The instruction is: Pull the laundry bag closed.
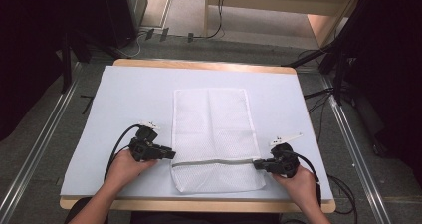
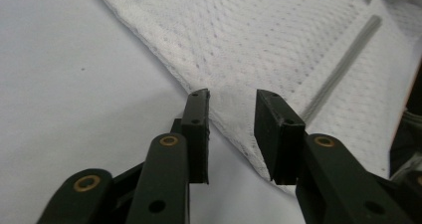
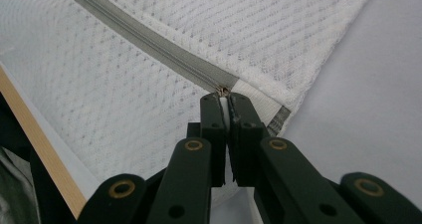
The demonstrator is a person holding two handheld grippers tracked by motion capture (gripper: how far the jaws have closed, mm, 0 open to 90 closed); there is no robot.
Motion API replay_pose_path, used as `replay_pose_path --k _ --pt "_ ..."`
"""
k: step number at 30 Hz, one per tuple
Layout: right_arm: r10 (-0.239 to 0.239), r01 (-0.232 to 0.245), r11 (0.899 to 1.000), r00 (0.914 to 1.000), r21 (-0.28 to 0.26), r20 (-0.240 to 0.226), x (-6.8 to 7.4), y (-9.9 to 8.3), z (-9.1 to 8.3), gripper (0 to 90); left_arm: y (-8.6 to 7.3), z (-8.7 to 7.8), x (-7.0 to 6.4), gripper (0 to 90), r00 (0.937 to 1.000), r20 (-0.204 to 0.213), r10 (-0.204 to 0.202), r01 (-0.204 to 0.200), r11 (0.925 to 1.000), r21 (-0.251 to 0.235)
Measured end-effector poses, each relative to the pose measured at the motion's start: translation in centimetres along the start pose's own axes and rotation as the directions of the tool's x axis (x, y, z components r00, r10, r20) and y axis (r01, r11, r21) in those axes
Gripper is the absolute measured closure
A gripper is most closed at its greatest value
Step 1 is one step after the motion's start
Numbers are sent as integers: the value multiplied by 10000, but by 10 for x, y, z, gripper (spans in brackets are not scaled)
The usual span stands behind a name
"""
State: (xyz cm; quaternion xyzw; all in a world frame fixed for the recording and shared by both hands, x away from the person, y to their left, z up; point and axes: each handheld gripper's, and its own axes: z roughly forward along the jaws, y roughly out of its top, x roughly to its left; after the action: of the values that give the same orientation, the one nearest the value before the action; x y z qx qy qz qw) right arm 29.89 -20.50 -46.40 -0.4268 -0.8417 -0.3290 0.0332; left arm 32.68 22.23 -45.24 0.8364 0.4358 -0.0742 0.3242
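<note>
Lengthwise — mesh bag (image 1: 213, 134), zipper (image 1: 214, 161) crosswise

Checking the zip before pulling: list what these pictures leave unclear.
- Zip pull: right gripper view, hidden between the shut right tongs.
- Inside of the mesh bag: high view, covered by its cloth.
- Left tongs, left gripper view: open over the bag's edge; contact unclear.

Wooden table (image 1: 204, 64), light rim showing along far and near edges, standing on grey floor (image 1: 45, 134). Covered almost edge to edge by a pale blue-white sheet (image 1: 134, 94). Lying flat on that sheet, at mid-table and nearer the front: a white mesh bag (image 1: 211, 129), long side running front to back, grey zipper (image 1: 214, 161) crossing it near the front end.
</note>
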Motion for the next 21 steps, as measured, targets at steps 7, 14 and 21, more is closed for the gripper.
replay_pose_path --k 7,14,21 --pt "-89 89 9999 9999 92 -50 4 2 4 886 5 9 -4 762 9999 90 72 -72 10000 -47" --pt "-163 165 9998 9998 121 -152 8 2 6 886 13 17 -9 900 9986 0 529 -529 9981 307" --pt "-194 199 9996 9995 182 -267 15 1 8 886 17 12 -1 900 9997 -93 229 -225 9991 357"
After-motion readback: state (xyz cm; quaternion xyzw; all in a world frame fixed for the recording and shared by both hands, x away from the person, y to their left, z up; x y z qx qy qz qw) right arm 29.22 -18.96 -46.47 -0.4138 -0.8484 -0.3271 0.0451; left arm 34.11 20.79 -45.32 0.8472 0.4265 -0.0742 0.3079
